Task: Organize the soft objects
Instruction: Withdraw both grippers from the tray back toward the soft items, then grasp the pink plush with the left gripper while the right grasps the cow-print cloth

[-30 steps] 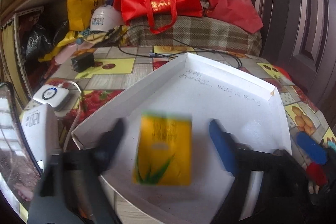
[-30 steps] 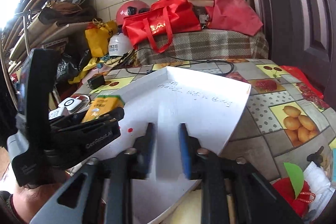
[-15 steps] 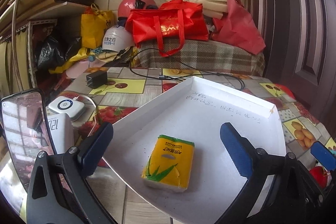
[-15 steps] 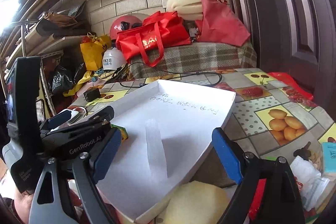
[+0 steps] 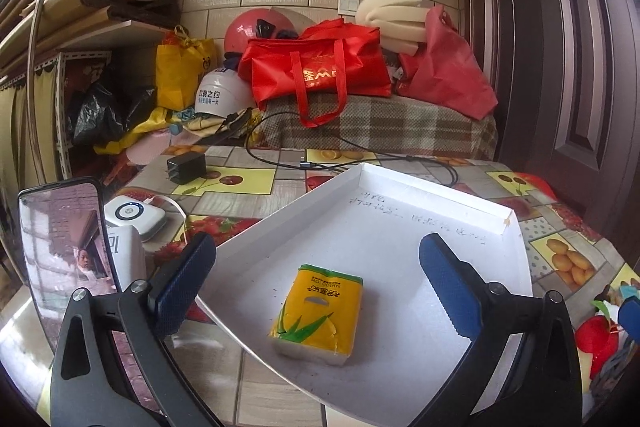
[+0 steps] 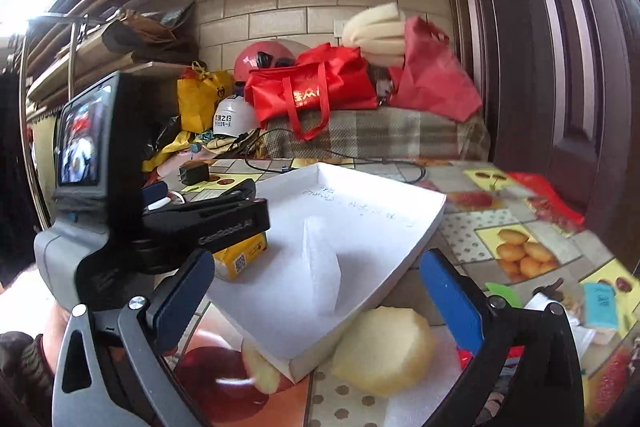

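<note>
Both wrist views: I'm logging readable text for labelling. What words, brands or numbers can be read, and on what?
"GenRobot.AI": blurred, on the left gripper's black body.
"BAMBOO ...": small print on the yellow tissue pack, rest unreadable.
Chinese characters on the white helmet and red bag: too small to quote reliably.
Handwriting inside the white tray: illegible.

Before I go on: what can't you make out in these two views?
- Yellow tissue pack: right view, mostly hidden behind the left hand-held gripper.
- Handwriting in the white tray: too small to read.
- Toys at the right edge: left view, cut off.
</note>
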Tool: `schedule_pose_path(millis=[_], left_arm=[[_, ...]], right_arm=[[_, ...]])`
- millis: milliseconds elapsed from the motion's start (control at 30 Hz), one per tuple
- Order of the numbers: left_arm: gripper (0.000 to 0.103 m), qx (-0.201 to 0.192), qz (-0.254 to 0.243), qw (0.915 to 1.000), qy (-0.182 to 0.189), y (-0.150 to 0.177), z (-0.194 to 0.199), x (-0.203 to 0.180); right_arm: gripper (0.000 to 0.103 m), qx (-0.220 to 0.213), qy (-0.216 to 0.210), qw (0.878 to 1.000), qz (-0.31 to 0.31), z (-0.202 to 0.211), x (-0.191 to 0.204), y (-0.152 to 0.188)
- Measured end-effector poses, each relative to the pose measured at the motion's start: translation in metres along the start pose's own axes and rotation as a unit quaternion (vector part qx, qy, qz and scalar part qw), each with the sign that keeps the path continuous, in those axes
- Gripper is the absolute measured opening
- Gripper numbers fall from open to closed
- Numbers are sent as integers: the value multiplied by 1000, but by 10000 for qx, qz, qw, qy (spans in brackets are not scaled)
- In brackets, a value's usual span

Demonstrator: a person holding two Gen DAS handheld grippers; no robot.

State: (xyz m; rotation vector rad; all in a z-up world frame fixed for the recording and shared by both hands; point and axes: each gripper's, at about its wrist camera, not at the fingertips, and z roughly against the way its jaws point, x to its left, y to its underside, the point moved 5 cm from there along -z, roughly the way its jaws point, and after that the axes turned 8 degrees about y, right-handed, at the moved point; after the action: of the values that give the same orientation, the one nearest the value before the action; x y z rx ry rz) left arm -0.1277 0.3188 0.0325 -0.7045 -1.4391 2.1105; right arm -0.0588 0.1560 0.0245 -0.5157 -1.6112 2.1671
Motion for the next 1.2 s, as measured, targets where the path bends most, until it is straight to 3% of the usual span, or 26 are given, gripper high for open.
schedule_pose_path(millis=[267, 467, 600, 667, 800, 933, 1000, 1133, 1167, 1200], left_arm=[[103, -135, 57, 9995, 295, 2, 17, -4], [103, -118, -276, 9970, 715, 9, 31, -31], [103, -137, -550, 9906, 1241, 15, 46, -59], [103, -124, -630, 9861, 1530, 17, 52, -73], [103, -2, -933, 9706, 2217, 26, 66, -112], [103, 490, -1302, 9431, 3020, 43, 77, -160], [103, 735, -1527, 9310, 3233, 54, 82, -183], [102, 979, -1689, 9202, 3393, 66, 91, -208], [102, 1073, -1649, 9158, 3500, 68, 92, -210], [102, 1252, -1575, 9057, 3731, 71, 93, -214]], right_arm=[[103, 66, -478, 9988, -46, 19, -4, 7], [103, 63, -736, 9973, 39, 41, -19, 13], [103, -213, -760, 9958, -470, 65, -65, 9], [103, -349, -506, 9959, -658, 79, -95, 10], [103, -100, 131, 9977, -661, 101, -160, 24], [103, 364, 846, 9930, -742, 118, -228, 36], [103, 710, 1079, 9872, -940, 118, -259, 43], [103, 1595, 1056, 9728, -1306, 100, -290, 66], [103, 1744, 1041, 9707, -1283, 94, -290, 71], [103, 1842, 1052, 9696, -1218, 90, -289, 75]])
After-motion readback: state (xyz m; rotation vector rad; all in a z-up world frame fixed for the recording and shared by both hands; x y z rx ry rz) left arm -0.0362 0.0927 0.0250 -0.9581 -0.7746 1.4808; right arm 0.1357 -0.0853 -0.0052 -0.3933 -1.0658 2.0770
